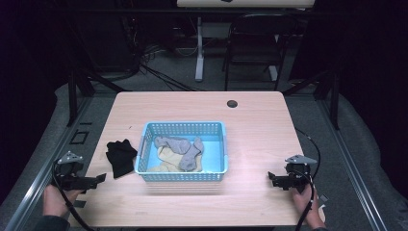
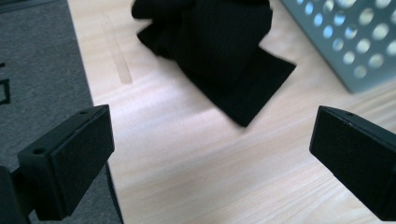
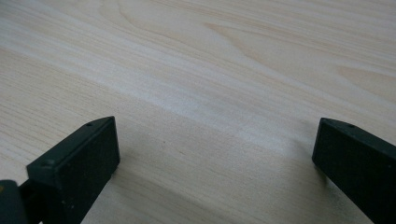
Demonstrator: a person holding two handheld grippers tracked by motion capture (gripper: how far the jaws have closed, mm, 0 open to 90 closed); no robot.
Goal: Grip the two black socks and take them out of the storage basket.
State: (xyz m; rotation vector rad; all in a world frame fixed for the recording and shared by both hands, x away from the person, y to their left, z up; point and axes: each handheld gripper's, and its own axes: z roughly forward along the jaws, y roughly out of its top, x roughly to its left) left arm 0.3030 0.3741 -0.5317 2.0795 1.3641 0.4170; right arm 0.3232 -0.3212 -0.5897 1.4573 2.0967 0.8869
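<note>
A crumpled black sock lies on the wooden table just left of a light blue perforated basket. Inside the basket lie a grey sock and a pale yellow sock. My left gripper sits near the table's front left corner, a short way in front of the black sock, jaws wide apart and empty. My right gripper rests low over the table at the front right, open too, with bare wood between its jaws.
The basket's wall shows at the upper right of the left gripper view. The table's left edge and grey floor lie close beside the left gripper. A round cable hole sits at the table's back. A chair stands beyond.
</note>
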